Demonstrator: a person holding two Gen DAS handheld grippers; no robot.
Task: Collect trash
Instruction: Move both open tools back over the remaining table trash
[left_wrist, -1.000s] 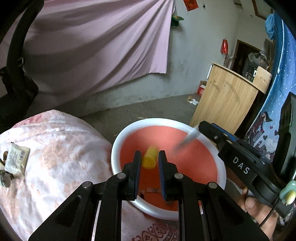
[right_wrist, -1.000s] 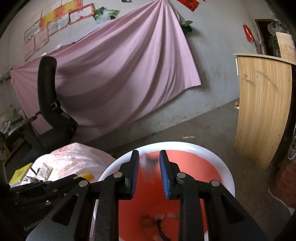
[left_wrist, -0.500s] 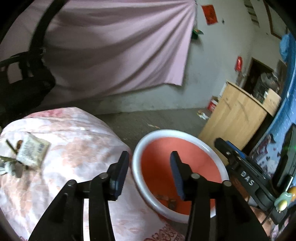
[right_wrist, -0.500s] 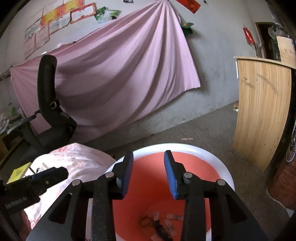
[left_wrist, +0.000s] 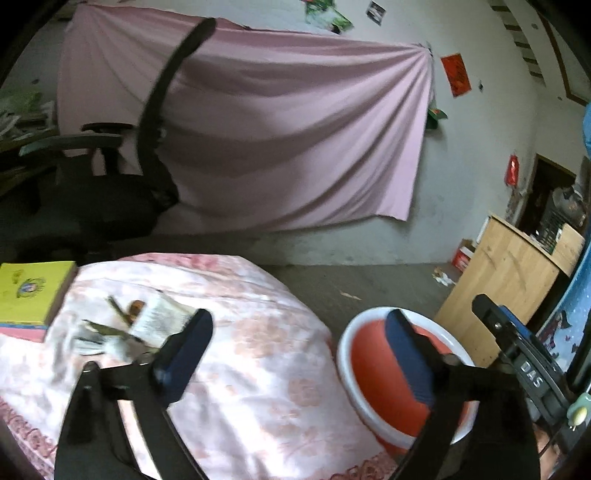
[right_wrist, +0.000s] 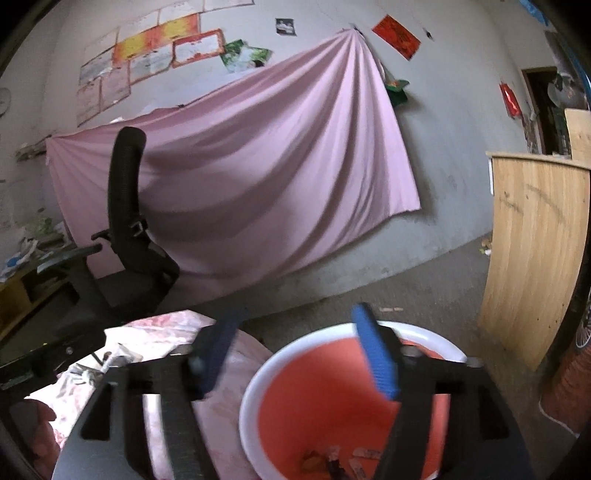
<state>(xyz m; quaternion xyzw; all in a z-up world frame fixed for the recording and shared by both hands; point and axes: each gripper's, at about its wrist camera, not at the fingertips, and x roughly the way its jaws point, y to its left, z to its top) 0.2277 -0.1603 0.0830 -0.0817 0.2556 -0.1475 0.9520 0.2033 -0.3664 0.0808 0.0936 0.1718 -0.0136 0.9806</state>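
Trash is seen ahead-left of the emptily opening left claw, farther from the opening, empty right claw over the basin.

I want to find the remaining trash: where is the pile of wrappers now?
In the left wrist view, the pile of wrappers lies on the floral cloth, at the left, beside the yellow book, left of the red bin.

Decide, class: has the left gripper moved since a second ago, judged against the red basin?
Yes. The left gripper has swung left: earlier it hung over the red basin, now it is over the floral cloth, jaws opening, empty.
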